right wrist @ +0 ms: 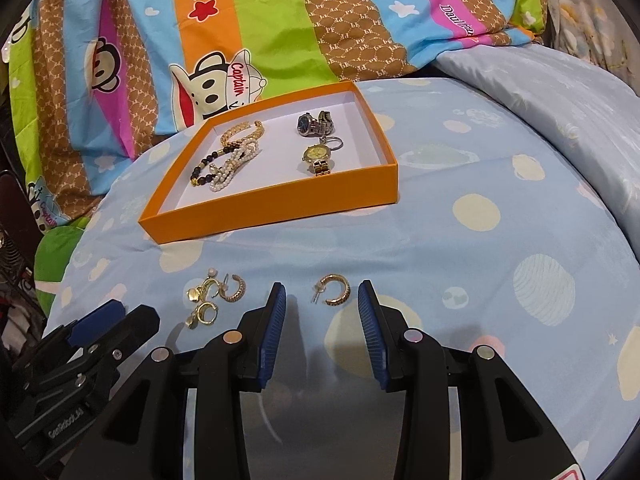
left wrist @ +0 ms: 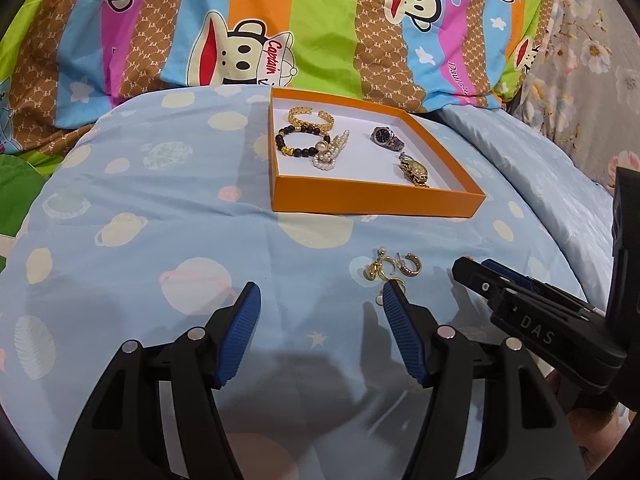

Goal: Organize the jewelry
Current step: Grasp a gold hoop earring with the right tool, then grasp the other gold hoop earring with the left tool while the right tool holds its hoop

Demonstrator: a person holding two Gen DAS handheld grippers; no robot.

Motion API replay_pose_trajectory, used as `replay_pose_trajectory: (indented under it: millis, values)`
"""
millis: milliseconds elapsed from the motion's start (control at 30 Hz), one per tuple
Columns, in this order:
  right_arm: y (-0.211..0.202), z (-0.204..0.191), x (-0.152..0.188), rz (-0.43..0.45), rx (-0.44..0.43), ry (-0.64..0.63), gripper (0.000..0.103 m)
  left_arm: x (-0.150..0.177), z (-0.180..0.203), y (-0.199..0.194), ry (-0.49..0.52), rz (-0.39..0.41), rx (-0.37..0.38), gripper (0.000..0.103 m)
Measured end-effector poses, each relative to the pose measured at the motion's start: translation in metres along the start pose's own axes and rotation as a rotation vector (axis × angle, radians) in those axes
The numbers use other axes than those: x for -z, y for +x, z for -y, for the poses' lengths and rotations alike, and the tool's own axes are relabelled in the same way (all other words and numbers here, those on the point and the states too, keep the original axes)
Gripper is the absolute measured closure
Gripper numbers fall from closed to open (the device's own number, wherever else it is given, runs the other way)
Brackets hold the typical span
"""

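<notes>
An orange tray [left wrist: 376, 197] [right wrist: 276, 204] lies on the blue bedspread. It holds a gold bracelet [left wrist: 310, 117], a dark bead bracelet [left wrist: 298, 139], a pearl bracelet [left wrist: 330, 154], a dark-faced watch [left wrist: 386, 138] and a gold watch [left wrist: 414, 170]. A small heap of gold earrings [left wrist: 394, 270] [right wrist: 214, 296] lies on the bedspread in front of the tray. A single gold hoop earring [right wrist: 332, 289] lies just beyond my open right gripper [right wrist: 322, 300]. My left gripper [left wrist: 320, 298] is open and empty, its right fingertip beside the heap.
A striped cartoon-monkey quilt [left wrist: 280, 32] is piled behind the tray. A grey floral fabric [left wrist: 592, 60] lies at the far right. The bedspread [right wrist: 500, 240] slopes off to the right.
</notes>
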State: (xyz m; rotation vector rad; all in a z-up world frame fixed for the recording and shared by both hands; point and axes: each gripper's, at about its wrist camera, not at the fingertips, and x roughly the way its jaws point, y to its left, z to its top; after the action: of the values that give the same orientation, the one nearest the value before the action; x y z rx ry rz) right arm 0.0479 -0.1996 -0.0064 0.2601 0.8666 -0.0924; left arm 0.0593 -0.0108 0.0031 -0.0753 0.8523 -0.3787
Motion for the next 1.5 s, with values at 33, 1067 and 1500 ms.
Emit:
replay_pose_trajectory:
  millis: [33,1067,1500]
  values:
    - [0.001,0.000,-0.001,-0.001,0.006,0.001,0.069,0.000,0.000,0.000,-0.002,-0.001,0.000,0.042]
    - [-0.033,0.031,0.021,0.043,0.000,0.021,0.086,0.000,0.046,0.010,0.091,-0.006,0.046,0.045]
    - [-0.039,0.048,0.019,0.069,-0.011,0.057,0.086,-0.012,0.061,0.034,0.081,-0.035,0.102,0.071]
